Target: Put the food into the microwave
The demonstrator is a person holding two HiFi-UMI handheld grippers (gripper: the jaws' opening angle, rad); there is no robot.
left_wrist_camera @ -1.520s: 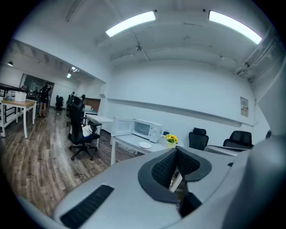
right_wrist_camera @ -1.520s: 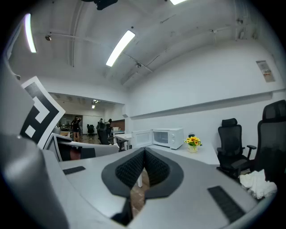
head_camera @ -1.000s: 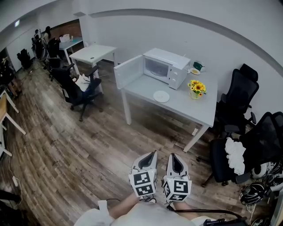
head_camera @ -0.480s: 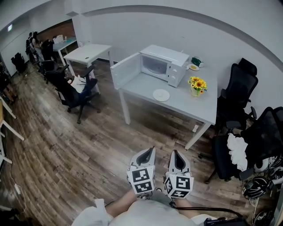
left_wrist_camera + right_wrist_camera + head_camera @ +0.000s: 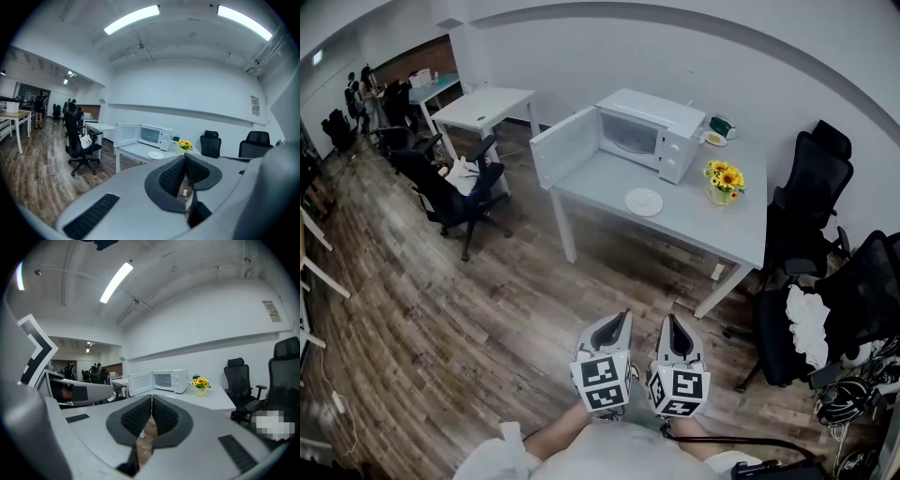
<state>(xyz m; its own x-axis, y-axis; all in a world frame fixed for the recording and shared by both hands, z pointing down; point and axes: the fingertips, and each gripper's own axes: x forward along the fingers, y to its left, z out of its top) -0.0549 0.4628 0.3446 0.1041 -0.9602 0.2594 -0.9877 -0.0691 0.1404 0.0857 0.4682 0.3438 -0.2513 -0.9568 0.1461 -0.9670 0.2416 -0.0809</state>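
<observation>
The left gripper (image 5: 624, 319) and the right gripper (image 5: 672, 320) are hanging side by side over the wooden floor (image 5: 469, 309). The jaws of both are pressing together, with nothing between them. Far ahead of the jaws, the white microwave (image 5: 652, 131) is standing on the counter (image 5: 712, 230). Its door (image 5: 564, 155) is hanging wide open toward the left. A white plate (image 5: 643, 202) is lying on the counter on the near side of the microwave, well apart from both jaws. Whether food is lying on it, I cannot tell. Yellow flowers (image 5: 724, 180) are standing to the right of the plate.
</observation>
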